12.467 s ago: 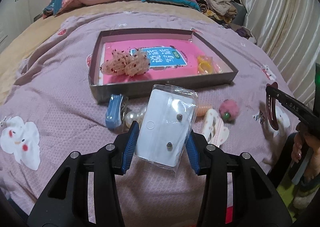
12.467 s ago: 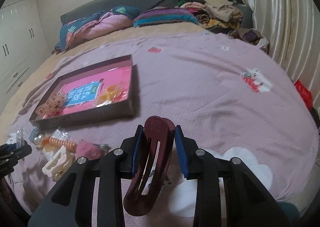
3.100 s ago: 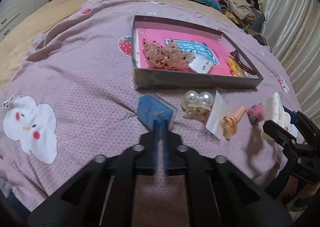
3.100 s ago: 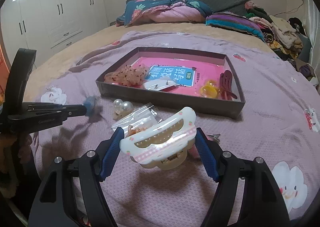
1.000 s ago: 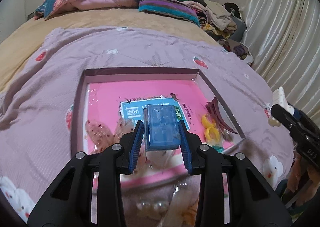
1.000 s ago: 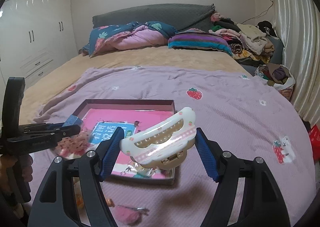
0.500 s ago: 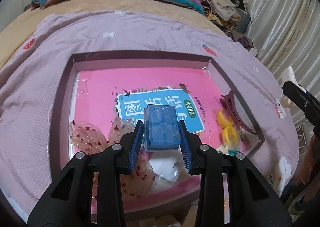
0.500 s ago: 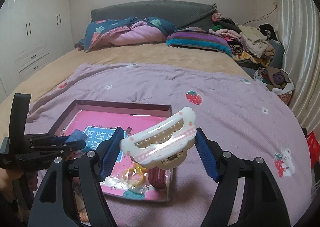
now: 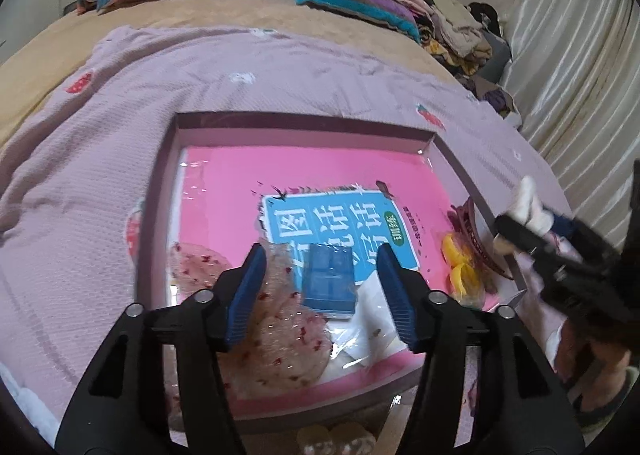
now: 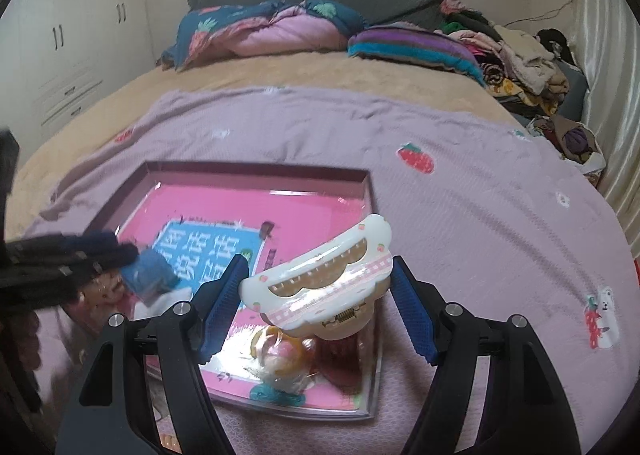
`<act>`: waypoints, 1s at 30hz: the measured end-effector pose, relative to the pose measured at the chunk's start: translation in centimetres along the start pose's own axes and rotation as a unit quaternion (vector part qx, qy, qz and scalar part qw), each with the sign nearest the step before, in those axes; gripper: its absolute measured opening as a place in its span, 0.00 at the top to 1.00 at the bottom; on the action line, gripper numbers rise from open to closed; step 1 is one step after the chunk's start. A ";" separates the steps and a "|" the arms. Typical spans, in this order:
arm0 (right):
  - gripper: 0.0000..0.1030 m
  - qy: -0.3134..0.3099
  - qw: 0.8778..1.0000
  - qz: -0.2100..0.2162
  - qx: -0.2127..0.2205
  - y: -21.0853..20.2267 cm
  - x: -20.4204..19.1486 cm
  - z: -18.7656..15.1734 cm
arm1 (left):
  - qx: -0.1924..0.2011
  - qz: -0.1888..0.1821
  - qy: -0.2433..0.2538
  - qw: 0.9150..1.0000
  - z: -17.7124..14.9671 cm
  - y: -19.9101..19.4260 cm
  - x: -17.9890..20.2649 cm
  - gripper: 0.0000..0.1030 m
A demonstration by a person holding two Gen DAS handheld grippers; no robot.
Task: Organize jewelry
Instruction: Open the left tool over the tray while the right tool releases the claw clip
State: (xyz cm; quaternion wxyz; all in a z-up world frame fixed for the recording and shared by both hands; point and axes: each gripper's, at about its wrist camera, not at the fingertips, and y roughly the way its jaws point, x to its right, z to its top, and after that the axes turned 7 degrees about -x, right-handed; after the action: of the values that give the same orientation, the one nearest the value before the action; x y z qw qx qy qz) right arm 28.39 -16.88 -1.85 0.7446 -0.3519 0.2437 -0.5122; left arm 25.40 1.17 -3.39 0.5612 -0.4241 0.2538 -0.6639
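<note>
In the left wrist view, the left gripper [image 9: 320,287] hangs over the shallow brown cardboard tray [image 9: 304,123] on the lilac bedspread [image 9: 80,175], its blue-padded fingers [image 9: 244,291] opening, clear of the small blue translucent plastic box [image 9: 329,279] between them, which lies over the pink book and sequined bow. In the right wrist view, the right gripper [image 10: 316,307] pinches a cream scalloped claw hair clip [image 10: 320,279] above the tray's near right corner.
</note>
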 end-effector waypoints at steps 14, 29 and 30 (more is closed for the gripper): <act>0.30 -0.023 1.000 0.006 -0.018 1.1 -1.8 -1.3 | 0.023 0.007 -0.012 1.000 -0.3 -2.7 -0.9 0.24; 0.14 -0.023 0.999 0.006 0.034 -2.6 -2.0 -1.7 | 0.044 0.009 -0.013 0.999 -0.5 -4.8 -0.8 0.14; 0.13 -0.022 0.999 0.006 0.036 -2.9 -1.9 -1.7 | 0.046 0.009 -0.014 0.999 -0.5 -5.0 -0.8 0.13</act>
State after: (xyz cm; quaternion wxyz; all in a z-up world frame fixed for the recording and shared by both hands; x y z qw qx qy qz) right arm 24.79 -16.20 -0.71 0.7653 -0.3342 0.2108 -0.5080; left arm 22.32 3.11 0.22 0.5895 -0.4047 0.2185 -0.6641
